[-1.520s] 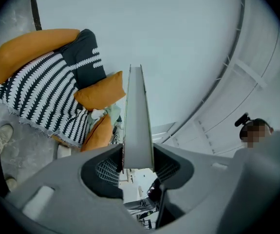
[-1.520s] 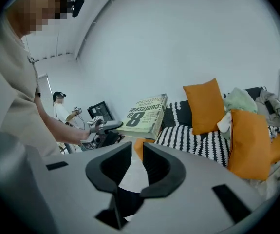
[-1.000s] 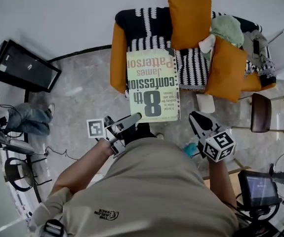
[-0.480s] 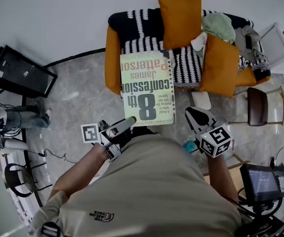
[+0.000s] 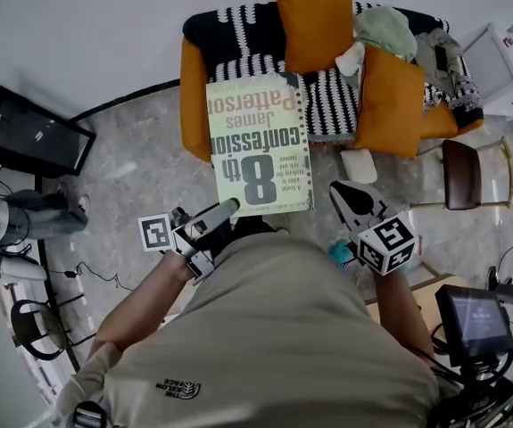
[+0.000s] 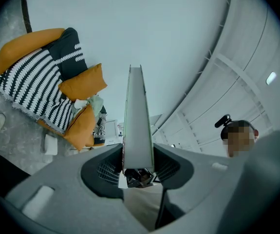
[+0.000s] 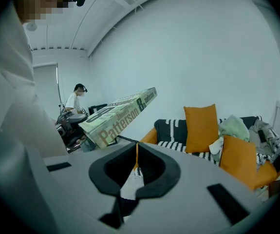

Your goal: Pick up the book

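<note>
Both tools tell it: the left tool (image 5: 227,208) pinches the pale green paperback book (image 5: 259,141) aloft while the right tool (image 5: 343,194) is closing on nothing, so the pickup looks done.

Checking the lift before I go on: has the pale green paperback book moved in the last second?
No. The pale green paperback book, in the left gripper, overlaps the same orange arm of the striped sofa; only the view shifted.

Pale green paperback book (image 5: 258,144) is held aloft, front cover facing up, title upside down.
</note>
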Demonstrator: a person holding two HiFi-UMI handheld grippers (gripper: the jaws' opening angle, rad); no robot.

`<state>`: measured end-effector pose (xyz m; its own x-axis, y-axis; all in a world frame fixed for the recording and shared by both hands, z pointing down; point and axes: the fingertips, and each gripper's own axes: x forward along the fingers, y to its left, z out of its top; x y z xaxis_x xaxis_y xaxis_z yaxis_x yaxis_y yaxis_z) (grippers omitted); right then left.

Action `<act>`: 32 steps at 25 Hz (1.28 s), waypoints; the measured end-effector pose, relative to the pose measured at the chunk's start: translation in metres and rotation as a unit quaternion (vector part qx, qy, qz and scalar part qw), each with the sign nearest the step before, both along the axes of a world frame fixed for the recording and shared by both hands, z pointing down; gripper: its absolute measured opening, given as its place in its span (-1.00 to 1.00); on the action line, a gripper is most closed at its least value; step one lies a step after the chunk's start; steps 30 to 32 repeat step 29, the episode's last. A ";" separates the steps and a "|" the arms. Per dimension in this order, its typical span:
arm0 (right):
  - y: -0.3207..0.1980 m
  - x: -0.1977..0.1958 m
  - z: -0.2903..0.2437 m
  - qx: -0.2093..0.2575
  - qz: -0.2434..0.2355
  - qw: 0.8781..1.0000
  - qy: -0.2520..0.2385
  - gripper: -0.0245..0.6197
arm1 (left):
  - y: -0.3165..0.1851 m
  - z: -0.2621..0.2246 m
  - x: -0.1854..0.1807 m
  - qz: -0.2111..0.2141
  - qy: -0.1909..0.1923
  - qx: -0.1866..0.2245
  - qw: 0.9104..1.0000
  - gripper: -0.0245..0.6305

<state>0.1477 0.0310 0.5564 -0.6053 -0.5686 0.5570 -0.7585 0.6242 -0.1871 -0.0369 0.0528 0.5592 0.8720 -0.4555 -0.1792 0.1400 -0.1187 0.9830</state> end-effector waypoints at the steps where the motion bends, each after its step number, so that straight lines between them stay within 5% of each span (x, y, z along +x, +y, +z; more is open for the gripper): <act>1: 0.001 0.000 0.000 0.000 -0.001 1.000 0.000 -0.85 | 0.000 0.000 0.000 -0.001 0.002 -0.001 1.000 -0.40; 32: 0.001 0.002 0.011 -0.008 -0.009 1.000 0.020 -0.88 | -0.002 0.011 0.003 0.001 -0.006 -0.003 1.000 -0.40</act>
